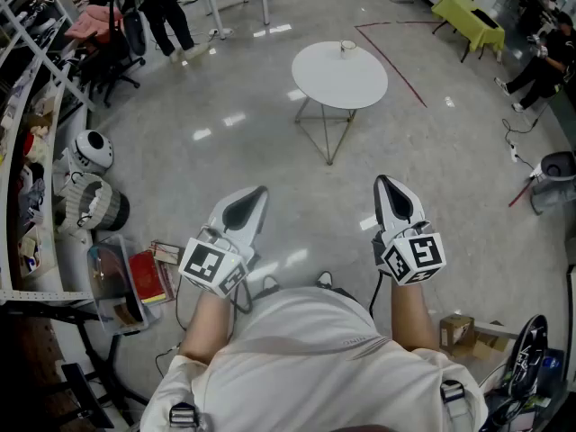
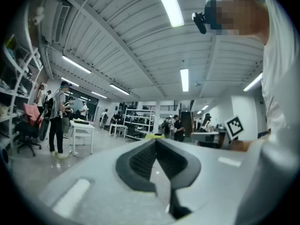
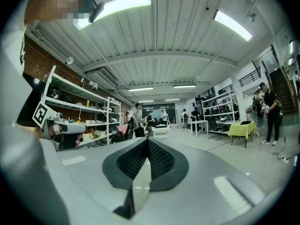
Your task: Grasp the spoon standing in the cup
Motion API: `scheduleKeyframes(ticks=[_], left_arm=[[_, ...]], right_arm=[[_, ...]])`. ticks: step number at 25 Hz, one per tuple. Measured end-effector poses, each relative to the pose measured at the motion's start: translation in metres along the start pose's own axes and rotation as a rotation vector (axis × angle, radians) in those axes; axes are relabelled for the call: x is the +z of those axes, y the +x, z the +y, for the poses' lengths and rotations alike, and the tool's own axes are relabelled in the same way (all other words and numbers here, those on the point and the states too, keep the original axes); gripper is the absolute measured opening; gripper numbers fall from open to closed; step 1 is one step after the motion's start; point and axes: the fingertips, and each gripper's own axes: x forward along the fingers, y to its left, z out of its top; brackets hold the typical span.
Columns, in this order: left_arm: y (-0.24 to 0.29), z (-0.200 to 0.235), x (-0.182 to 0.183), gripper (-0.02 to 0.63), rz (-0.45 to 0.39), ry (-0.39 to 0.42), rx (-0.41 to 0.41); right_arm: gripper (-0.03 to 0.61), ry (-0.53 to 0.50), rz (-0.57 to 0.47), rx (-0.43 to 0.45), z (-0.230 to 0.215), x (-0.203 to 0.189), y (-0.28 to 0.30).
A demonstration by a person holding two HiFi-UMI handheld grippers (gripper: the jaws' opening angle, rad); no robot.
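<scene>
A small cup (image 1: 346,48) stands near the far edge of a round white table (image 1: 339,75), well ahead of me in the head view; the spoon in it is too small to make out. My left gripper (image 1: 255,193) and right gripper (image 1: 385,184) are held close to my body, far short of the table, both pointing forward. Each is shut with nothing between its jaws. In the left gripper view the left gripper (image 2: 157,142) tips meet, and in the right gripper view the right gripper (image 3: 148,140) tips meet; both views look out level across the hall and neither shows the cup.
Shelving (image 1: 22,79) and clutter line the left side, with a helmet-like white object (image 1: 89,151) and books (image 1: 148,275) on the floor. A yellow-covered table (image 1: 468,18) stands far right. People stand at the back left (image 1: 166,12) and right (image 1: 540,61). A cardboard box (image 1: 456,331) lies by my right.
</scene>
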Motion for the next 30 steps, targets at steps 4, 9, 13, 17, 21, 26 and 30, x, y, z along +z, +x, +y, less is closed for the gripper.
scheduleKeyframes(ticks=[4, 9, 13, 17, 21, 26, 30], left_arm=[[0.002, 0.001, 0.002, 0.002, -0.014, -0.034, -0.005], [-0.003, 0.008, 0.005, 0.002, -0.017, -0.037, 0.0], [-0.002, 0.008, 0.003, 0.002, -0.012, -0.038, -0.002], [-0.003, 0.008, 0.0, 0.002, -0.006, -0.037, -0.006], [-0.007, 0.013, -0.001, 0.002, -0.004, -0.036, 0.001], [-0.019, 0.019, -0.004, 0.003, 0.006, -0.01, 0.0], [-0.043, 0.041, -0.005, 0.002, 0.007, -0.003, 0.019]], right_arm=[[0.005, 0.011, -0.008, -0.005, -0.003, -0.001, 0.001], [0.003, 0.017, -0.011, -0.008, 0.003, 0.001, 0.004], [0.004, 0.015, -0.012, -0.011, 0.003, 0.001, 0.003], [0.003, 0.049, -0.007, 0.001, 0.006, -0.003, 0.004], [0.003, 0.086, -0.008, 0.022, 0.012, -0.006, 0.009], [0.003, 0.075, 0.006, 0.05, 0.031, -0.009, 0.025], [0.003, 0.062, 0.011, 0.078, 0.061, -0.009, 0.045]])
